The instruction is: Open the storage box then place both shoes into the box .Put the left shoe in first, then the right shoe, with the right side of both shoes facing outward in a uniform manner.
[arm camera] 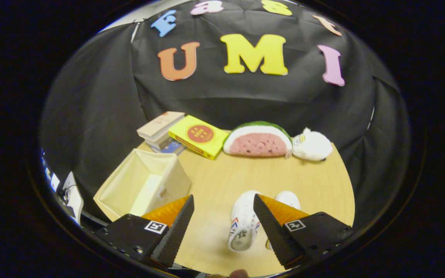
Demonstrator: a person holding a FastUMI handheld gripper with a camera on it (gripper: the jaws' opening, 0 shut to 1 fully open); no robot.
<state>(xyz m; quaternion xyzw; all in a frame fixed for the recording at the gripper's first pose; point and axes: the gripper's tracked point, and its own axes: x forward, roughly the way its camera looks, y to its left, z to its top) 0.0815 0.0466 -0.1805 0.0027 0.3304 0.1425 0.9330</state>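
The storage box (145,185) sits open on the pale wooden desk (222,181), just ahead of the left finger of your tool (223,208). Your tool is spread wide and holds nothing. Two white shoes lie side by side: one shoe (243,224) lies between the fingers, close against the right one, and the other shoe (289,199) shows beyond the right finger. At the far edge of the desk you have a stack of books (160,129), a yellow box (198,136), a watermelon-slice plush (259,139) and a white plush (312,145) touching it. Black cloth (91,116) walls the booth behind.
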